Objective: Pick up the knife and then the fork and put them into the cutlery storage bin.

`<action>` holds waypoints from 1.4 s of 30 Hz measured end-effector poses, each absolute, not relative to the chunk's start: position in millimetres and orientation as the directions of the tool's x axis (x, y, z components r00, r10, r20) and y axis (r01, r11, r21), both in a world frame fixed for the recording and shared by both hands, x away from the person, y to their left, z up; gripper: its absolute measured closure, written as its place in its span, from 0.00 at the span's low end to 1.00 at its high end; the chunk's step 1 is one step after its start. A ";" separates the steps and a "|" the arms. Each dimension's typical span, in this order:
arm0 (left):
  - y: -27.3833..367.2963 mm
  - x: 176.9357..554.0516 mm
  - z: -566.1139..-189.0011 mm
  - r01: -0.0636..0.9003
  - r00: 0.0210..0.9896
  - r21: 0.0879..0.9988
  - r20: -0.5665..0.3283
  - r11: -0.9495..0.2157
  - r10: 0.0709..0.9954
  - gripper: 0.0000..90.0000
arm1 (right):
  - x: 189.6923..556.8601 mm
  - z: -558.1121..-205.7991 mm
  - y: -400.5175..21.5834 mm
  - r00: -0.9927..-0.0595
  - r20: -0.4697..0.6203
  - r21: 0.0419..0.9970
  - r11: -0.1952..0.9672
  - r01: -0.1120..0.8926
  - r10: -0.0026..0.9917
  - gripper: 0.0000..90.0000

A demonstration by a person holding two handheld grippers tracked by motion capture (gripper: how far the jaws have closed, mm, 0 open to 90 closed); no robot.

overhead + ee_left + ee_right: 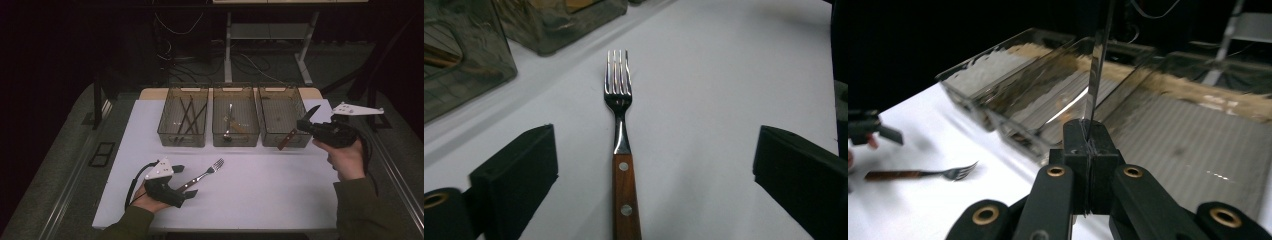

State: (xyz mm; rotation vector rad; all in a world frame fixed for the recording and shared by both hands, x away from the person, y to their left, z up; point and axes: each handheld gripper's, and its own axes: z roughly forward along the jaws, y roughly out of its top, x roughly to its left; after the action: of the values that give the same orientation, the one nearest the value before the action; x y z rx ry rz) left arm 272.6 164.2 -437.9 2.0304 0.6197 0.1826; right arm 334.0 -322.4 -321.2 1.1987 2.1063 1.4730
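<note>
Fork (624, 150) flat on table (724, 75) — tines away from left gripper (654, 175).

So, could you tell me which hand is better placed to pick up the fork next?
The left. The left gripper stands open astride the fork, whose wooden handle lies between its jaws. The right gripper is shut on a knife over by the right bin.
</note>
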 end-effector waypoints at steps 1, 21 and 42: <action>163.8 273.0 -438.5 0.354 0.859 0.844 -0.124 -0.402 0.496 0.01 | 336.2 -317.9 -325.6 -0.596 0.199 0.883 0.121 0.453 0.778 0.99; 163.2 272.4 -437.5 0.373 0.848 0.838 -0.133 -0.399 0.513 0.00 | 410.1 -302.7 -348.4 -0.464 0.087 0.798 0.217 0.562 0.882 0.99; 161.8 271.7 -437.6 0.376 0.854 0.834 -0.142 -0.404 0.501 0.00 | 441.2 -340.0 -339.4 -0.456 0.041 0.636 0.329 0.698 0.889 0.99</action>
State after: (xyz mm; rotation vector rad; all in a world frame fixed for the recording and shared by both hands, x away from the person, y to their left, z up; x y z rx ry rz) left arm 271.7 161.8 -437.6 2.0391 0.6405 0.1597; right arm 441.2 -339.4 -340.0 1.4187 2.2833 0.8532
